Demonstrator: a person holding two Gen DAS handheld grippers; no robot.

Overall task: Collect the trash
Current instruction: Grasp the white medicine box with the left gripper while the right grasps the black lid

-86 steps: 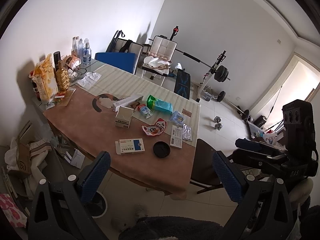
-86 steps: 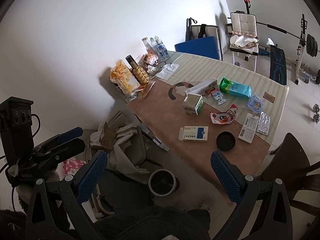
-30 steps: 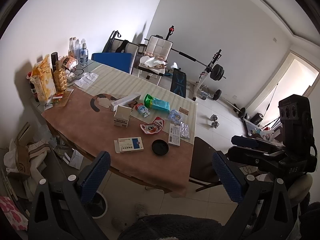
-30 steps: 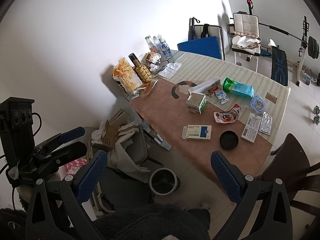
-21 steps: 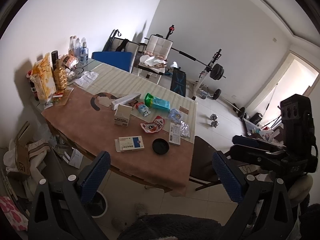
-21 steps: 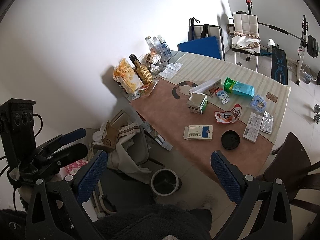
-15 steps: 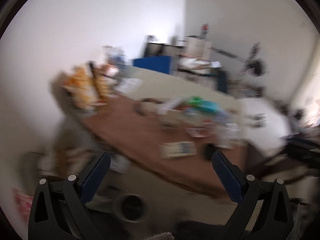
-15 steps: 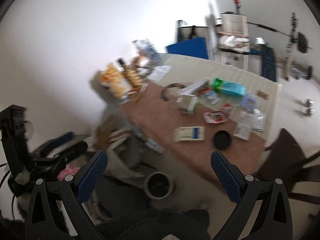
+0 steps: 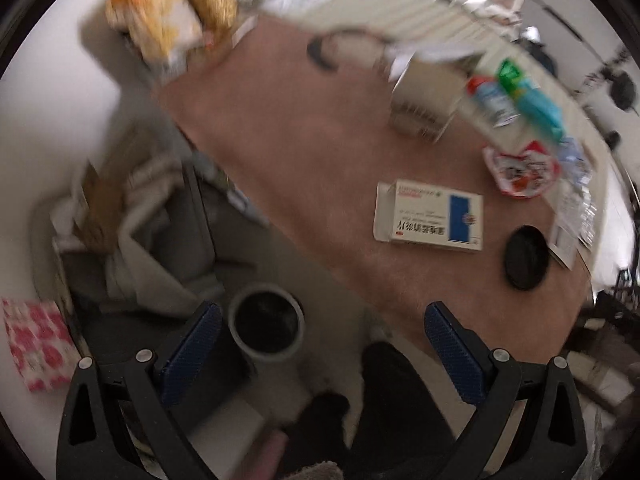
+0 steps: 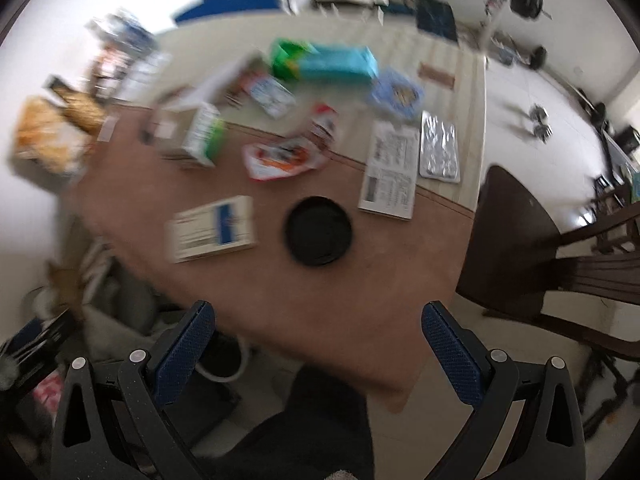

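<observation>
Both views are motion-blurred. My left gripper [image 9: 320,336] is open and empty, hanging over the floor beside a round bin [image 9: 266,324] with a dark inside. Past it lies the brown table [image 9: 304,152] with a white and blue medicine box [image 9: 430,217], a black lid [image 9: 525,257] and a red and white wrapper [image 9: 522,168]. My right gripper [image 10: 316,344] is open and empty above the table's near edge [image 10: 320,320]. Ahead of it lie the black lid [image 10: 318,231], the white and blue box [image 10: 212,228], the red wrapper [image 10: 282,158], a leaflet [image 10: 390,170] and a foil blister [image 10: 438,152].
A dark wooden chair [image 10: 552,248] stands right of the table. A green and teal pack [image 10: 324,62] and an open carton [image 10: 194,136] lie farther back. Snack bags [image 9: 156,24] sit at the far left corner. Cardboard and cloth [image 9: 120,208] clutter the floor left of the bin.
Both grippers have swung down and in toward the table with heavy blur. The left view now looks down on the bin and the floor; the right sits close over the table.
</observation>
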